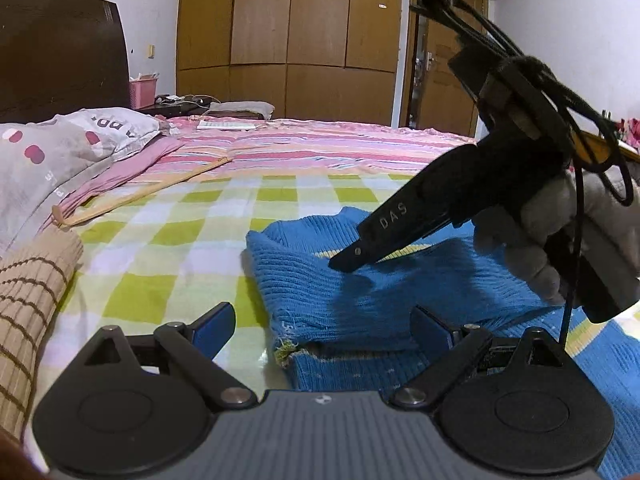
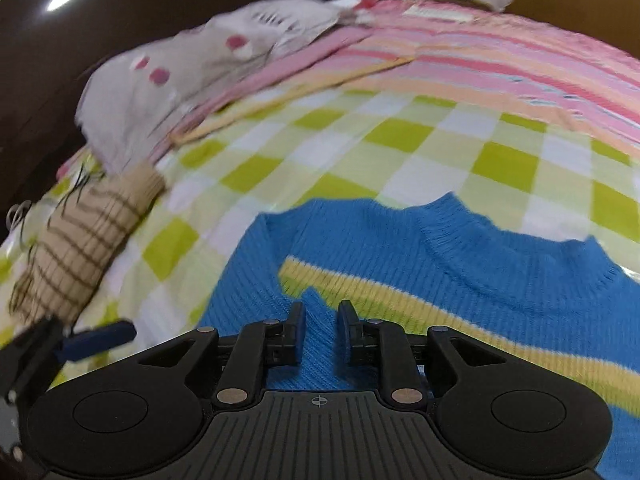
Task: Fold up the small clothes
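Lying across the bed, the sweater (image 2: pixel 460 248) runs left to right, its folded sleeve directly under the right gripper (image 2: pixel 322 324). That gripper's jaws stand narrowly apart, gripping nothing. The left gripper (image 1: pixel 324 326) gapes wide and empty at the near edge.

Two grippers (image 1: pixel 324 330) (image 2: pixel 322 334) are seen, one blue sweater (image 2: pixel 460 256), one beige striped garment (image 2: pixel 76 240), one pillow (image 1: pixel 60 148) and one wooden stick (image 1: pixel 140 194)

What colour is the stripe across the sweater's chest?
Yellow with pale edges, on the blue sweater; clearest in the right wrist view.
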Demonstrator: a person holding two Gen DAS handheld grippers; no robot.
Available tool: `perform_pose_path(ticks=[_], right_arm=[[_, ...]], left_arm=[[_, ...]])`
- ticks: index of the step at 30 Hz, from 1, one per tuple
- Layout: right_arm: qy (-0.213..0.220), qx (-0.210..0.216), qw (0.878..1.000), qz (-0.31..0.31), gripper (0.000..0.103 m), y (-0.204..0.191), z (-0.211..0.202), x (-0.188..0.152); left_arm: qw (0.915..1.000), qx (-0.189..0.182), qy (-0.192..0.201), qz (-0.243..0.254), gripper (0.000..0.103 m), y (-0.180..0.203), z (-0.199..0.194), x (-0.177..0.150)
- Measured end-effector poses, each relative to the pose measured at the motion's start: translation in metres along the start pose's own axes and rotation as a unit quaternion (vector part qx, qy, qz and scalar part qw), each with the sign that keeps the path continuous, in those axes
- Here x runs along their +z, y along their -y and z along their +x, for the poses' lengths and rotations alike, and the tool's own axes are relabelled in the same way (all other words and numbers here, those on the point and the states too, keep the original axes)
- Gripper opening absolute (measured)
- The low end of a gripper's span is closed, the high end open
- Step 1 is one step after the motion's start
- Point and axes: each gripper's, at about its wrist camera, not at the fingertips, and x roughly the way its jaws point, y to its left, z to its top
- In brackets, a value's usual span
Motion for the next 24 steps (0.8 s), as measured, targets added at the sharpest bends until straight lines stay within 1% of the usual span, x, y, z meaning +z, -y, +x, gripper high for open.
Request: perform_pose_path(ticks=[3, 5, 6, 10, 14, 18, 20, 22, 24], right_arm=[[-0.018, 0.020, 1.000, -0.012, 0.019, -0.003, 0.002, 0.003], [-0.024, 0.017, 0.999, -0.023, 0.014, -0.007, 0.003, 0.004], [-0.025, 0.015, 0.999, -0.025, 0.011, -0.009, 0.003, 0.004], [-0.013, 0.017, 1.000, -0.012, 0.007, -0.007, 0.002, 0.009], [-0.004, 0.015, 1.000, 0.004, 0.005, -0.003, 0.001, 0.012], [0.012, 0.028, 0.999, 0.023, 0.005, -0.005, 0.002, 0.016], [0.015, 0.034, 0.999, 0.020, 0.005, -0.008, 0.003, 0.018], [0.001, 0.037, 0.999, 0.019, 0.005, -0.009, 0.006, 0.018], [-0.002, 0.023, 1.000, -0.002, 0.005, -0.012, 0.003, 0.013]], left_arm=[[1.0000, -0.002, -0.001, -0.010, 0.099, -0.002, 0.000, 0.001], [0.9999, 0.000, -0.002, -0.011, 0.099, -0.002, 0.001, 0.000], [0.9999, 0.002, -0.002, -0.010, 0.099, -0.002, 0.001, 0.000], [1.0000, 0.002, -0.002, -0.009, 0.099, -0.001, 0.000, 0.000], [1.0000, 0.002, 0.000, -0.007, 0.099, -0.001, -0.001, 0.000], [1.0000, 0.001, 0.002, -0.010, 0.099, -0.002, -0.001, 0.001], [1.0000, 0.003, 0.001, -0.008, 0.099, -0.002, -0.001, 0.000], [1.0000, 0.003, 0.000, -0.008, 0.099, -0.002, -0.001, 0.000], [1.0000, 0.004, 0.000, -0.008, 0.099, -0.002, -0.001, 0.000]])
